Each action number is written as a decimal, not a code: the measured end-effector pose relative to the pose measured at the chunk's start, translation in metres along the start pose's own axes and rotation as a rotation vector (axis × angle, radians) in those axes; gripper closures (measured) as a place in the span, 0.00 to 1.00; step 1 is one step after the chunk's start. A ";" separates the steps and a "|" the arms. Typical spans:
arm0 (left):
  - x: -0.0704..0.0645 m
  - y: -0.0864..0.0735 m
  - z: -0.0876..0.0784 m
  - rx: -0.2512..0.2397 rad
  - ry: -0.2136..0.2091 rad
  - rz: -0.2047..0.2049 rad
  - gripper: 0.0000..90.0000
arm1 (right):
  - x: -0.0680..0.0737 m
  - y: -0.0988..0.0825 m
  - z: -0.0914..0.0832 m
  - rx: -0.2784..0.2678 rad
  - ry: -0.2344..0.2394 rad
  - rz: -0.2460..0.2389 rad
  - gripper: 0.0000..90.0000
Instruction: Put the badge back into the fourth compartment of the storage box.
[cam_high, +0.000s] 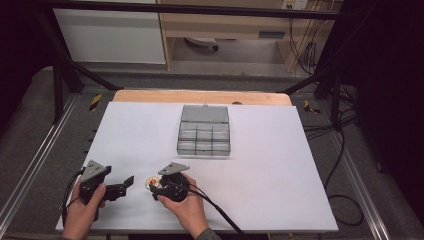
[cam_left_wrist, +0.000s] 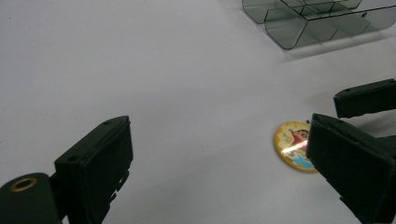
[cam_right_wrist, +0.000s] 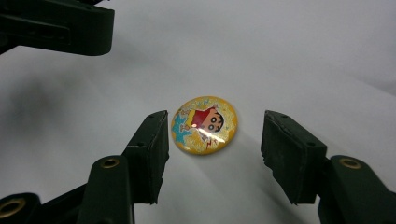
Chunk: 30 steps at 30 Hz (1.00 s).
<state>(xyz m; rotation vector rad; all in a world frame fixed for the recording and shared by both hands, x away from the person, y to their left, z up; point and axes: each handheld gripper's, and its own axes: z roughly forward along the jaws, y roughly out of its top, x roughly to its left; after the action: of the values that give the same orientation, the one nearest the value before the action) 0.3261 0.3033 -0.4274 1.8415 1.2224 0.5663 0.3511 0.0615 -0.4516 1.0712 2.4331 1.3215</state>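
Observation:
A round yellow badge (cam_high: 151, 183) with a cartoon child on it lies flat on the white table near the front edge. My right gripper (cam_high: 154, 188) points left at it. In the right gripper view the badge (cam_right_wrist: 204, 125) lies between the two jaws of that gripper (cam_right_wrist: 217, 123): the left jaw is close against its edge, and a gap remains on the right. My left gripper (cam_high: 122, 187) stands wide open to the left of the badge with nothing gripped. In the left gripper view the badge (cam_left_wrist: 293, 144) is partly hidden behind the right jaw of that gripper (cam_left_wrist: 219, 135).
A clear plastic compartment box (cam_high: 205, 132) with its lid open stands at the middle of the table, and its corner shows in the left gripper view (cam_left_wrist: 317, 18). The white sheet (cam_high: 280, 165) covers the table. Cables trail from both grippers toward the front edge.

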 end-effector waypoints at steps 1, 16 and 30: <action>0.000 0.000 0.000 0.002 -0.001 0.002 0.08 | 0.000 0.001 0.002 0.006 -0.001 -0.006 0.47; 0.000 0.000 0.002 0.008 -0.014 0.002 0.08 | 0.008 0.009 0.024 0.053 -0.012 -0.045 0.45; 0.000 0.000 0.001 0.007 -0.012 0.002 0.08 | 0.013 0.010 0.029 0.064 -0.061 -0.091 0.48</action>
<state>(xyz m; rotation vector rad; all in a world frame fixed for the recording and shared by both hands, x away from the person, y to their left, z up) 0.3269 0.3027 -0.4285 1.8494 1.2165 0.5516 0.3594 0.0929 -0.4587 0.9878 2.4630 1.1735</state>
